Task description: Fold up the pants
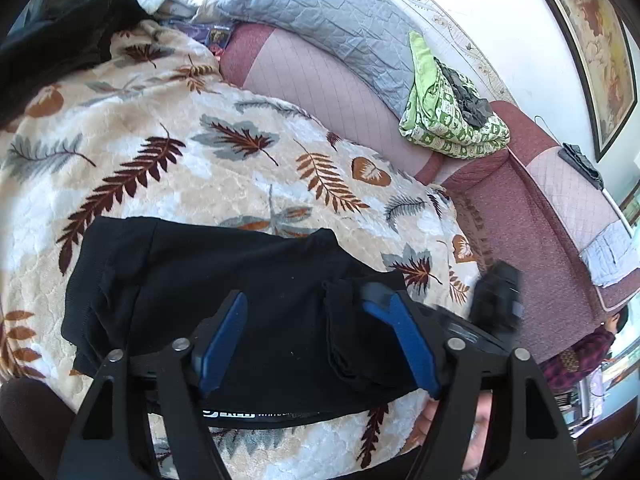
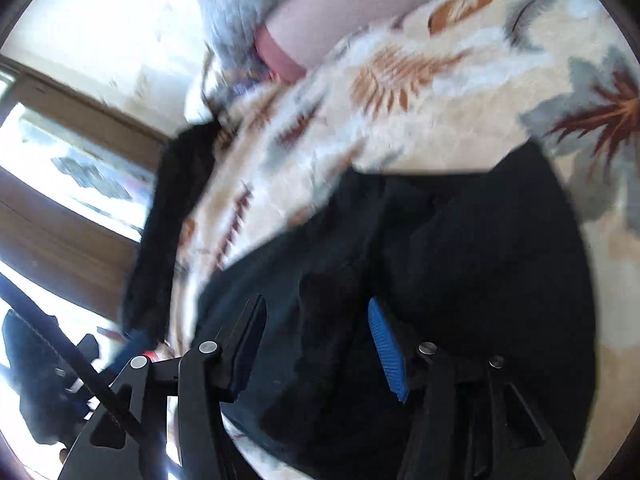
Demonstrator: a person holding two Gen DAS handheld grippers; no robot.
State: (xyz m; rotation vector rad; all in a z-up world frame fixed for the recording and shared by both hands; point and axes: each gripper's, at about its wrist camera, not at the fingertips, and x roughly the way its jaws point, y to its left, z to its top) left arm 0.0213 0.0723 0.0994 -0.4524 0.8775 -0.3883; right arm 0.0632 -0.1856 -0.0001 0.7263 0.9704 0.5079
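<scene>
A home living room: cushioned sofa [image 1: 520, 200], leaf-print blanket [image 1: 160, 160], framed picture [image 1: 592, 48] on the wall.

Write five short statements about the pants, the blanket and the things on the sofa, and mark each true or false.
1. The black pants lie on a leaf-patterned blanket. True.
2. The pants are spread out at full length. False: they lie bunched into a compact, folded shape.
3. A green patterned cloth sits on the sofa beyond the blanket. True.
4. The left gripper has its fingers pinched together. False: its blue pads stand apart over the pants.
5. The quilted cover on the sofa back is red. False: it is grey-blue.
</scene>
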